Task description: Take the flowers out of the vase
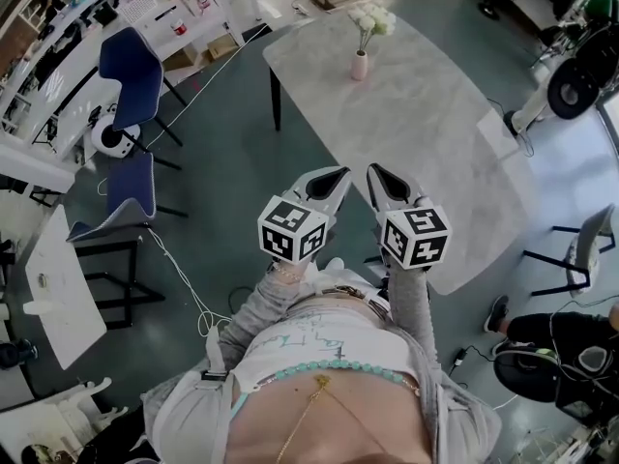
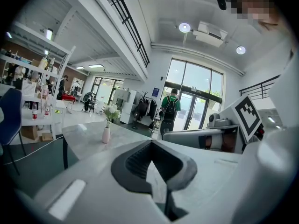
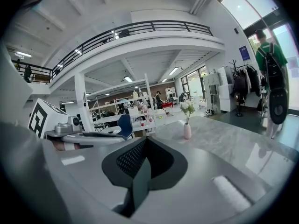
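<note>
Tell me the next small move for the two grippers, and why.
Probably carry both grippers forward along the table toward the vase. The left gripper and right gripper are shut and empty by the table's near end, while the vase with its white flowers stands at the far end, nothing touching it. Opening the jaws can wait until they are close.

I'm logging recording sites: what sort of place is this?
Likely an open lab or workshop hall: a railed mezzanine, stocked shelves, tall glass doors, and a long table bearing a vase.
</note>
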A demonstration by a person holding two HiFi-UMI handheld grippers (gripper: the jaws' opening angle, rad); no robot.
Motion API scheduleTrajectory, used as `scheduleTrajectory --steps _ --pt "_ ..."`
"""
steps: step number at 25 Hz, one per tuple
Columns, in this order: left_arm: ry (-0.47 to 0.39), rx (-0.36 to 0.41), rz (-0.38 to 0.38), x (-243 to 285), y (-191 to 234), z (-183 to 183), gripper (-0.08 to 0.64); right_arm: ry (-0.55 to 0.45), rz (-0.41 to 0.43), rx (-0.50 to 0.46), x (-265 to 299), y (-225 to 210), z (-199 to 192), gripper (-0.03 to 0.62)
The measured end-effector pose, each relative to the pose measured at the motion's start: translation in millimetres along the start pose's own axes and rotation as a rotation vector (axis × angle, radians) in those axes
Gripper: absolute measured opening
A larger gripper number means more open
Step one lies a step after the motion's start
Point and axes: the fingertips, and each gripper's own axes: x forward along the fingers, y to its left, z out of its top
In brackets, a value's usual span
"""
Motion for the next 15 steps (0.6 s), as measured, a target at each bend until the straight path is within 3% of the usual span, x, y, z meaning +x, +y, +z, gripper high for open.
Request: scheduleTrajectory --steps 15 --pt "-0.015 -0.001 -0.029 21 23 10 0.000 -0.004 -0.038 0.013 24 -17 7 0.025"
